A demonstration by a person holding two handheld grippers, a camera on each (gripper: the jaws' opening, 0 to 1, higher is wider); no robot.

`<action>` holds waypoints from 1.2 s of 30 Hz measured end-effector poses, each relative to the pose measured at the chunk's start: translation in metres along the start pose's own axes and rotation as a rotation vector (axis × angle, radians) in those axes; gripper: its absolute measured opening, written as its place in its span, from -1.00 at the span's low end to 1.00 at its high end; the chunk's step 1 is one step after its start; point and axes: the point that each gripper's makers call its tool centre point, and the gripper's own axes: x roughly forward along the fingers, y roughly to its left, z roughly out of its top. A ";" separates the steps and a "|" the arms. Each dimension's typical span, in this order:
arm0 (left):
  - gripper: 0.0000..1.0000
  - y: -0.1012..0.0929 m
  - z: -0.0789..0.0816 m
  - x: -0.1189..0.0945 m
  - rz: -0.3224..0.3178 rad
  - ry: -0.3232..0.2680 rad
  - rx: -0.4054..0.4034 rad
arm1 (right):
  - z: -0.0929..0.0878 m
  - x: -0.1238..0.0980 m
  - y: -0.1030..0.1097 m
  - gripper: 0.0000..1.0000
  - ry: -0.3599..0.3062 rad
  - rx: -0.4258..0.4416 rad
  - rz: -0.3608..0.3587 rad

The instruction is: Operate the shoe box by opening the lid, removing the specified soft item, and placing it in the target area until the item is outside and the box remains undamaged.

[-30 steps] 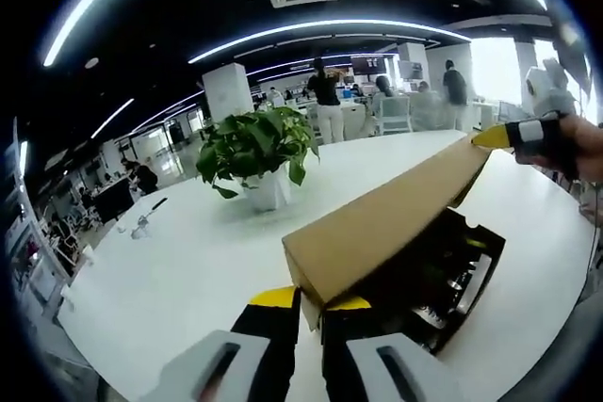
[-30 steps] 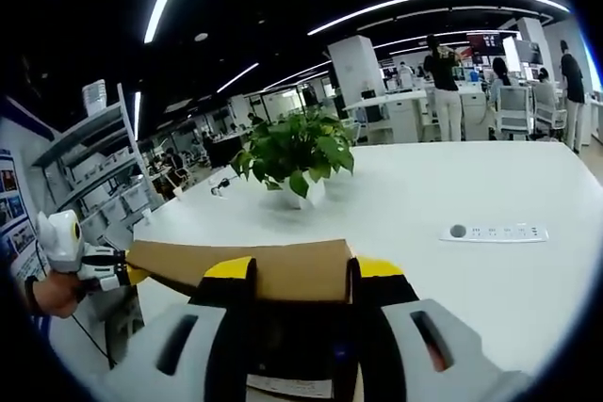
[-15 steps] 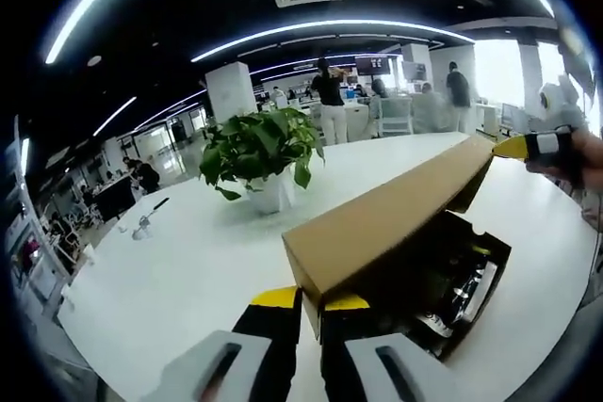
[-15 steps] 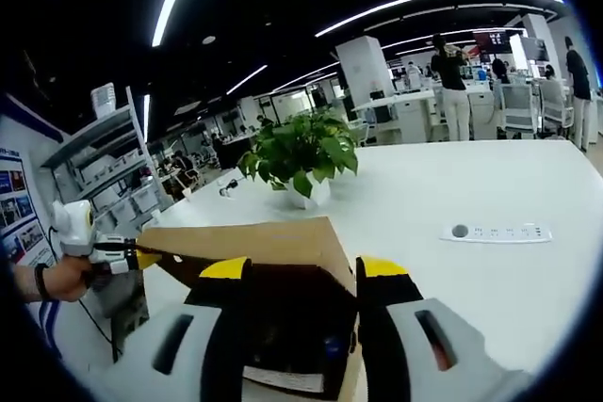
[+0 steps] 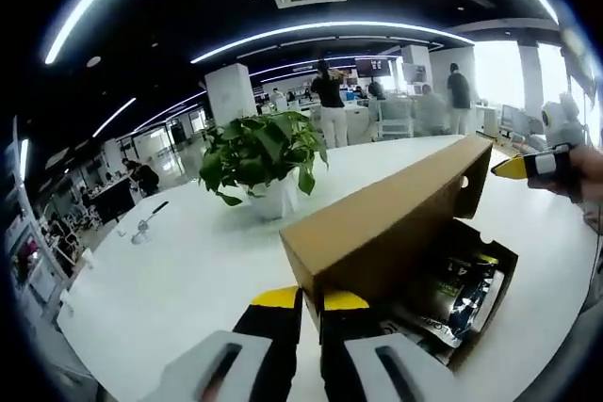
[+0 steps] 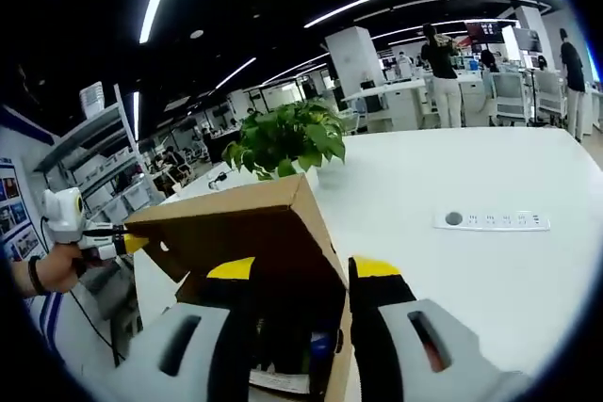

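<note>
Left claw (image 5: pixel 301 300), at the bottom centre of the left gripper view, is clenched on the near corner of the raised lid (image 5: pixel 386 218), whose long axis runs to the upper right toward the right claw (image 5: pixel 513 166), apparently pinching the far corner. Below it, the soft item (image 5: pixel 452 284), a dark shiny packet, lies inside the shoe box (image 5: pixel 485 313) on the white desk (image 5: pixel 179 270). In the right gripper view, the right claw (image 6: pixel 300 270) straddles the lid's end at lower centre, slightly parted.

Lid went from nearly flat to tipped well up

Over the last second the cardboard lid (image 5: pixel 382 223) of the shoe box (image 5: pixel 471 313) swung up on its hinge, so way more of the inside opened up and the dark wrapped stuff (image 5: pixel 450 281) in there came into sight. In the right gripper view the lid (image 6: pixel 247 223) rose from a thin strip to a big raised flap, and the far gripper (image 6: pixel 113 244) at its corner went up with it.
</note>
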 end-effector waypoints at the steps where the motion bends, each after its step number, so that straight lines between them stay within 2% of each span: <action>1: -0.89 0.000 0.000 0.000 -0.001 -0.001 0.000 | -0.001 0.001 -0.001 -0.36 0.004 0.000 -0.003; 23: -0.90 0.010 0.007 0.014 -0.001 -0.022 -0.020 | -0.031 0.026 -0.026 -0.70 0.119 0.026 -0.092; 36: -0.90 0.018 0.011 0.026 -0.004 -0.028 -0.027 | -0.038 0.045 -0.032 -0.86 0.164 0.001 -0.107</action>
